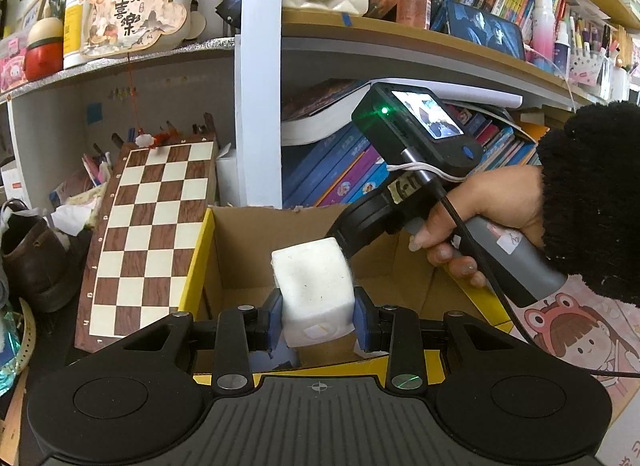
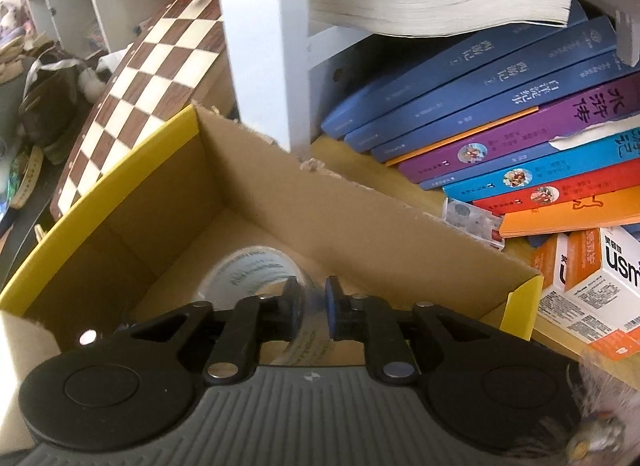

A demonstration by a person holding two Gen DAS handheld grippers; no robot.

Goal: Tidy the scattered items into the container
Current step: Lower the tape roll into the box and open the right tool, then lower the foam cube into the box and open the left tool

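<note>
**Both tools loaded over the box**

Left tool (image 1: 318,320): blue pads clamped on the sides of a white foam block (image 1: 314,292), held above the open box (image 1: 240,250) at frame centre. The block is not down inside yet, as far as the left view shows.

Right tool (image 2: 310,312): pads pinching the wall of a clear tape roll (image 2: 252,270), low in the box (image 2: 256,185), lower centre of frame. Cannot tell whether the roll rests on the box floor or hangs just above it. In the left view the right tool shows at centre right, gripped by a hand (image 1: 486,221) in a fuzzy black sleeve.

Progress, judged: two items are at the box, neither released. The visible box floor shows nothing else; the near part is hidden behind the tools. What remains scattered on the desk cannot be sorted from the ordinary clutter.

Writing: a card (image 1: 134,5) at upper left of the left view reads 平安喜樂. In the right view, the purple book spine (image 2: 560,125) at right reads 水浒传; the orange-and-white carton (image 2: 596,282) at lower right shows "usm", cut off. The chessboard (image 1: 150,234) edge carries numerals. Blue spines are too blurred to read.
</note>
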